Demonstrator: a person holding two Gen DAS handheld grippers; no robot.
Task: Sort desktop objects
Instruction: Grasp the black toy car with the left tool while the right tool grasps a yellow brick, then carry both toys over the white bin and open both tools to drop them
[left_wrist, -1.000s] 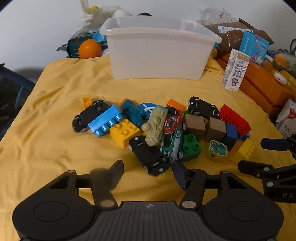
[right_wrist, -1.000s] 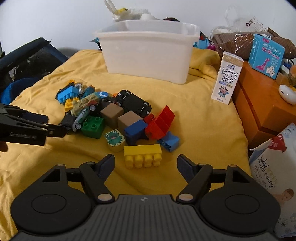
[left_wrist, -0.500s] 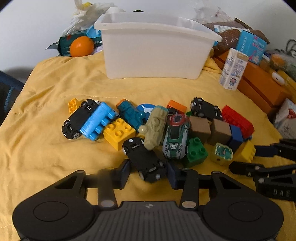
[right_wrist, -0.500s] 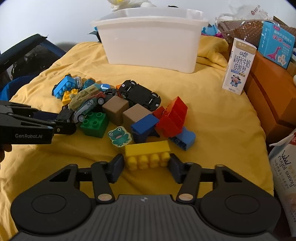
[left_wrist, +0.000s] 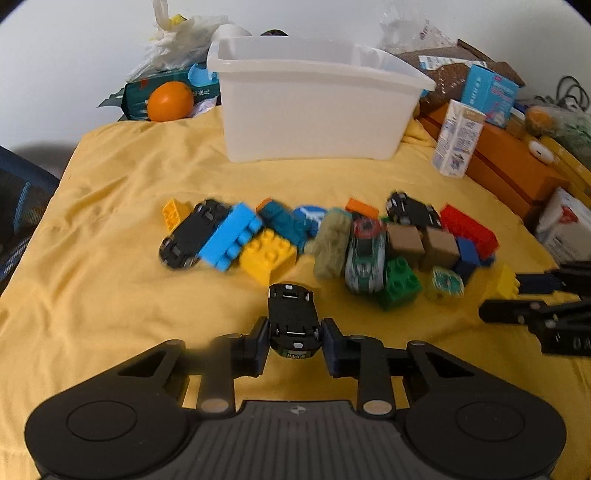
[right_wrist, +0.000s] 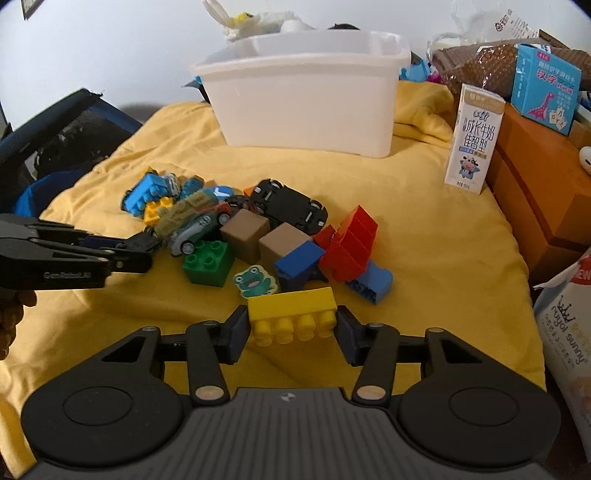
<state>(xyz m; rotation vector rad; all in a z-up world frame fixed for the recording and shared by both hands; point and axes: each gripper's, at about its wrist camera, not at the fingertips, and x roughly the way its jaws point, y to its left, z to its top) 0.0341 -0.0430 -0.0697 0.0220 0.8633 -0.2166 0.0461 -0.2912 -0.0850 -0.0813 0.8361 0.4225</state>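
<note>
A big yellow cloth (left_wrist: 110, 221) covers the whole top, and everything sits on it. At the far end stands a large white bin (left_wrist: 314, 107), open at the top. To the right of the bin is a long orange box (left_wrist: 517, 173), and a tall milk carton (right_wrist: 474, 138) stands upright just beside it. A blue box with a dinosaur (right_wrist: 546, 92) rests on top of the orange box. Far back on the left, an orange fruit (left_wrist: 170, 101) lies near the bin. In the middle of the cloth is a pile of toys, all close together. One black car (right_wrist: 290, 206) lies upside down at the back of the pile, with its wheels up. A red block (right_wrist: 351, 245) leans on a dark blue block (right_wrist: 299, 262), and two brown cubes (right_wrist: 258, 238) sit side by side next to them. A green block (right_wrist: 208, 264) sits in front of the cubes, and a small frog piece (right_wrist: 255, 282) lies just beside it. A light blue block (left_wrist: 231, 240) and a square yellow block (left_wrist: 267, 254) touch each other on the left side of the pile. The left gripper (left_wrist: 294, 338) is squeezed onto a small black toy car (left_wrist: 293, 319), which is upside down and sits apart from the pile, on its near side. The right gripper (right_wrist: 291, 328) has its two fingers pressed against the ends of a long yellow block (right_wrist: 291, 315), which is at the near edge of the pile, close to the frog piece.
</note>
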